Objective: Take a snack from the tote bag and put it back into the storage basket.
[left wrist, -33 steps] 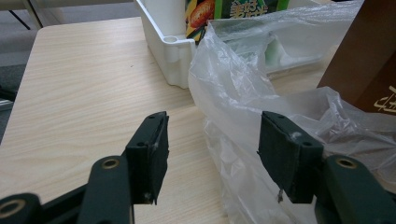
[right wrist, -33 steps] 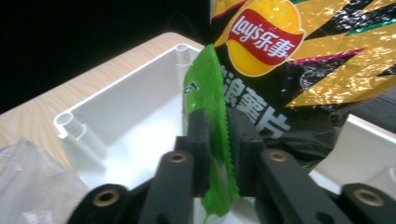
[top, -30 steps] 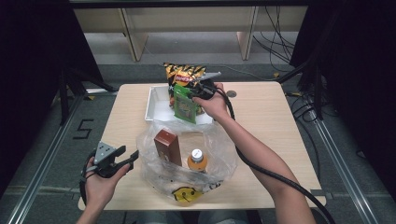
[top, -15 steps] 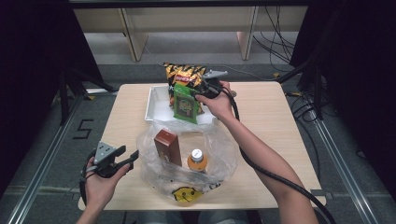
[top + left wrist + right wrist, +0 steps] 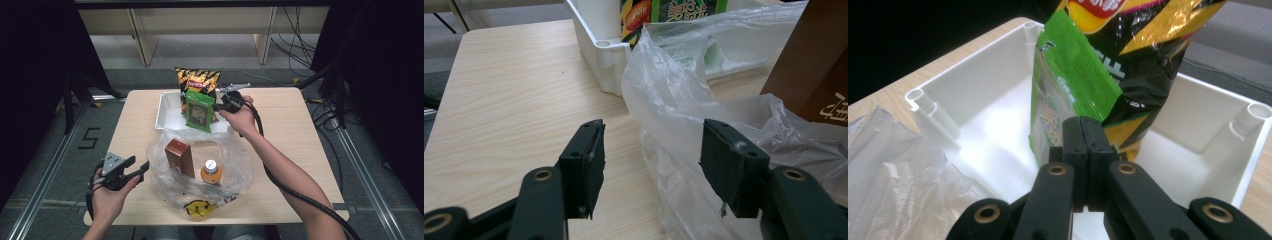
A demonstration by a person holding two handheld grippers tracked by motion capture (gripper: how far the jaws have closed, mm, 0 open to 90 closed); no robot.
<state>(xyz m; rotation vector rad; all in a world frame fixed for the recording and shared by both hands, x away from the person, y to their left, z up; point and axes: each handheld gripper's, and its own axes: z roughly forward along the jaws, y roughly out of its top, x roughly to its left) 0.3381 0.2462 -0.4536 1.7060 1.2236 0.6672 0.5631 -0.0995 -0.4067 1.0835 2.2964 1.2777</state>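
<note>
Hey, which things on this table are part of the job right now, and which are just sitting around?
In the job:
- green snack bag, pinched by the right gripper
- white plastic bin
- clear plastic bag

Sitting around:
- black-and-yellow chip bag
- brown carton
- orange bottle
- left gripper, open

Green snack packet (image 5: 199, 110); black-orange chip bag (image 5: 198, 80); white tray (image 5: 167, 114); brown box (image 5: 179, 157).

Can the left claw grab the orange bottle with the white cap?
Probably not straight away. The open left claw sits outside the clear plastic bag, and the orange bottle with the white cap stands inside, behind the tall brown box. It would have to go over the top.
</note>
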